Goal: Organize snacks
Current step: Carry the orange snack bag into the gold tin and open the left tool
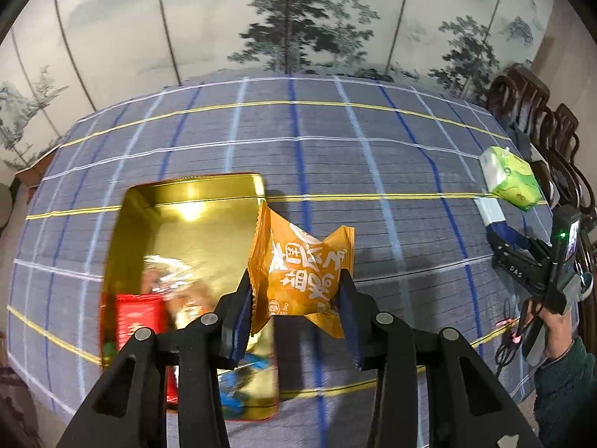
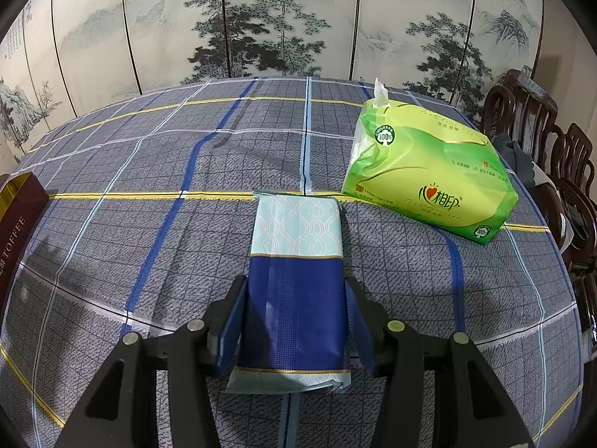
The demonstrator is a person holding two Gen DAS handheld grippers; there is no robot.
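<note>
1. The left gripper (image 1: 296,298) held an orange snack packet (image 1: 302,268) clamped between its blue pads, lifted above the checked tablecloth (image 1: 335,149).
2. Just left of the packet lay an open gold tin (image 1: 179,224) – inside it a red packet (image 1: 138,317) and other wrapped snacks, too blurred to name.
3. The right gripper (image 2: 294,321) gripped a blue and pale-teal packet (image 2: 296,261) by its long sides; the packet's far end rested on the cloth.
4. A green tissue pack (image 2: 429,183) sat beside that packet, to its right and close to it.
5. A maroon toffee box (image 2: 16,209) stood at the left edge of the right wrist view – well apart from the blue packet.
6. In the left wrist view a hand (image 1: 556,321) carried the right gripper at the table's right side.
</note>
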